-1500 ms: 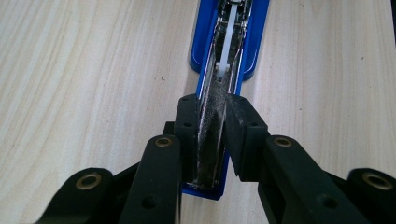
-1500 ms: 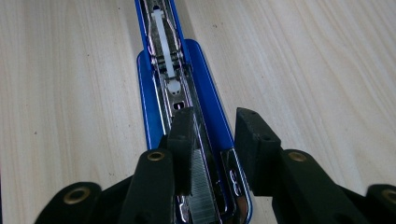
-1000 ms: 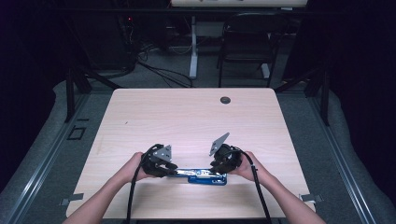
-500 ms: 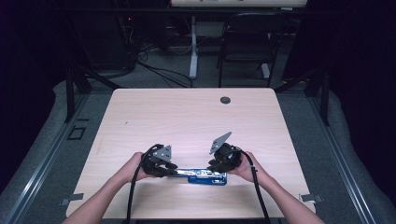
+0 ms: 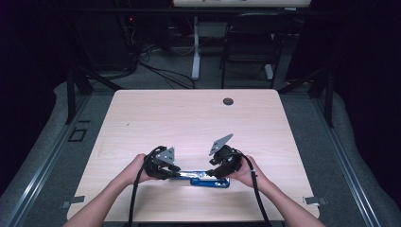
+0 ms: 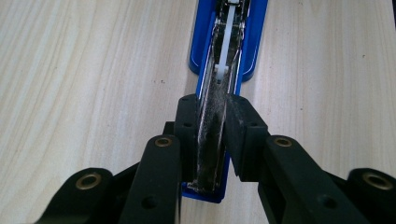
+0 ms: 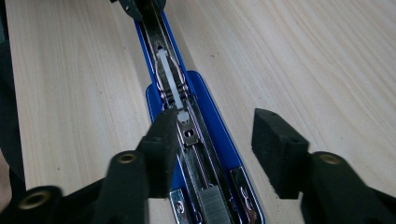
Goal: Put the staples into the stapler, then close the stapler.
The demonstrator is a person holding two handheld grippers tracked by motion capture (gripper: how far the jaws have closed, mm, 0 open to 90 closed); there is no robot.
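A blue stapler lies swung open flat near the table's front edge, between my two grippers. My left gripper is shut on its metal magazine arm; the left gripper view has both pads pressed against the bare metal rail of the stapler. My right gripper hovers open over the other end. In the right gripper view its jaws straddle the stapler, the left pad against the metal channel and the right pad apart from it. A strip of staples sits in the channel.
The light wooden table has a dark round grommet near its far edge. Beyond the table stand a black chair and a desk leg with cables on the floor. A person's forearms come in over the front edge.
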